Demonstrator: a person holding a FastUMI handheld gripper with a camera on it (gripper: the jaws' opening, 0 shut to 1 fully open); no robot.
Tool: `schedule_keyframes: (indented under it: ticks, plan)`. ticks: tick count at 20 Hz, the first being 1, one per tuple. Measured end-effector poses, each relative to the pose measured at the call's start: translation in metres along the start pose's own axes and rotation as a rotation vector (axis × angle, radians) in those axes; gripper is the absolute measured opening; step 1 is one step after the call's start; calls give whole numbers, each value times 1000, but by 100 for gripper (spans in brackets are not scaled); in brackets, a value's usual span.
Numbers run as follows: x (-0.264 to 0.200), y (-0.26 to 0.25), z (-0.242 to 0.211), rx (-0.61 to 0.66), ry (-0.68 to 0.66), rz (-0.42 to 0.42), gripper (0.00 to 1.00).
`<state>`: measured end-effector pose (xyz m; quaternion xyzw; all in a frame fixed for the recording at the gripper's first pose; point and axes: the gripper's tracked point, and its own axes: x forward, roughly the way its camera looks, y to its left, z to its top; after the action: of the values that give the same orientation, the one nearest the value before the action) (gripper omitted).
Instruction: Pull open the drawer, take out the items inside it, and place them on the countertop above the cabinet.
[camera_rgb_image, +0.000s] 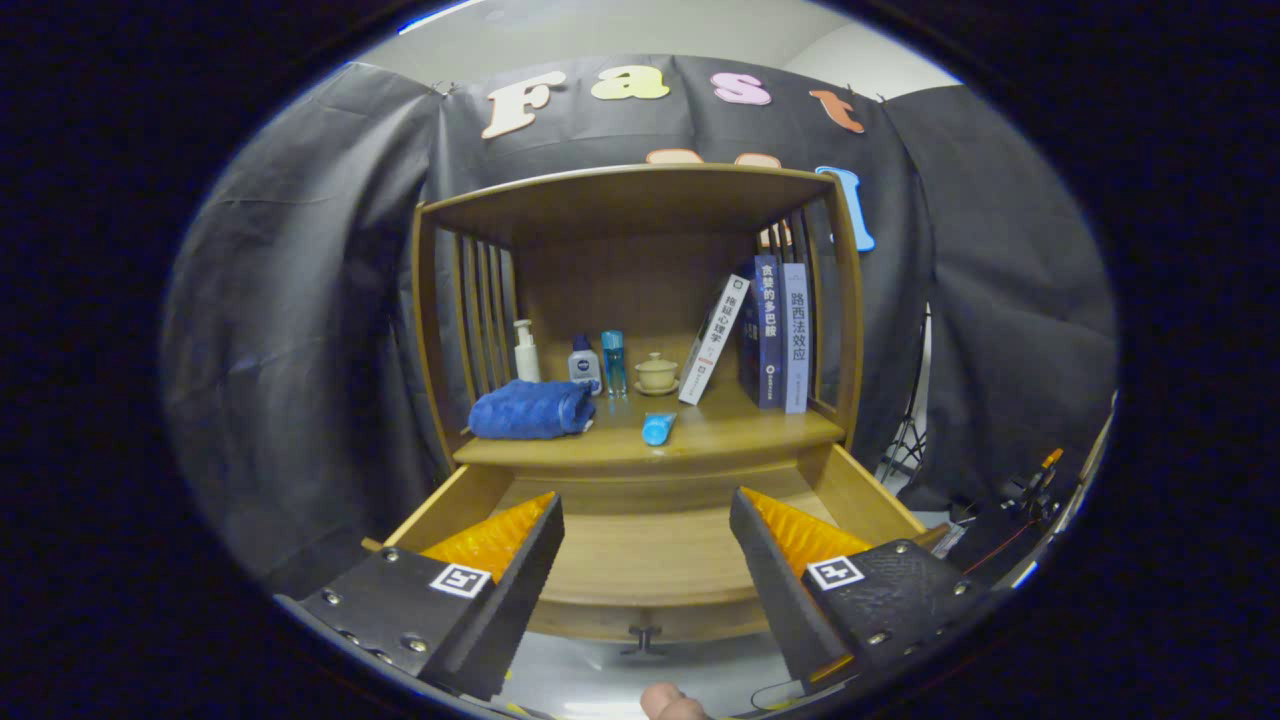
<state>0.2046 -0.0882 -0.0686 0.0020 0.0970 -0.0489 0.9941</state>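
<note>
The wooden cabinet's drawer (640, 545) stands pulled out toward me, and its visible floor shows bare wood. A small dark knob (643, 636) hangs on its front. My gripper (645, 535) hovers open above the drawer, fingers spread wide with nothing between them. On the countertop (730, 425) beyond the fingers lie a rolled blue towel (531, 410) and a small blue tube (658, 429).
At the back of the countertop stand a white pump bottle (525, 352), a small white-and-blue bottle (584, 364), a clear blue bottle (613, 361) and a lidded ceramic cup (656, 373). Several books (775, 330) lean at the right. A fingertip (672, 703) shows below the drawer.
</note>
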Motion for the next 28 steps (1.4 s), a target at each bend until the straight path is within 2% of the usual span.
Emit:
schedule_keyframes:
  ticks: [7, 12, 18, 21, 24, 26, 28]
  plan:
    - [-5, -11, -88, -65, -42, -30, 99]
    - [6, 2, -140, -73, 9, 15, 99]
    - [19, 5, -160, -69, 1, 22, 99]
    - [28, -1, -176, -43, 38, 19, 99]
    - [29, -3, -172, -20, -7, 10, 96]
    - [31, -4, -171, 5, -15, -21, 96]
    - [35, 1, -170, 22, -13, -10, 99]
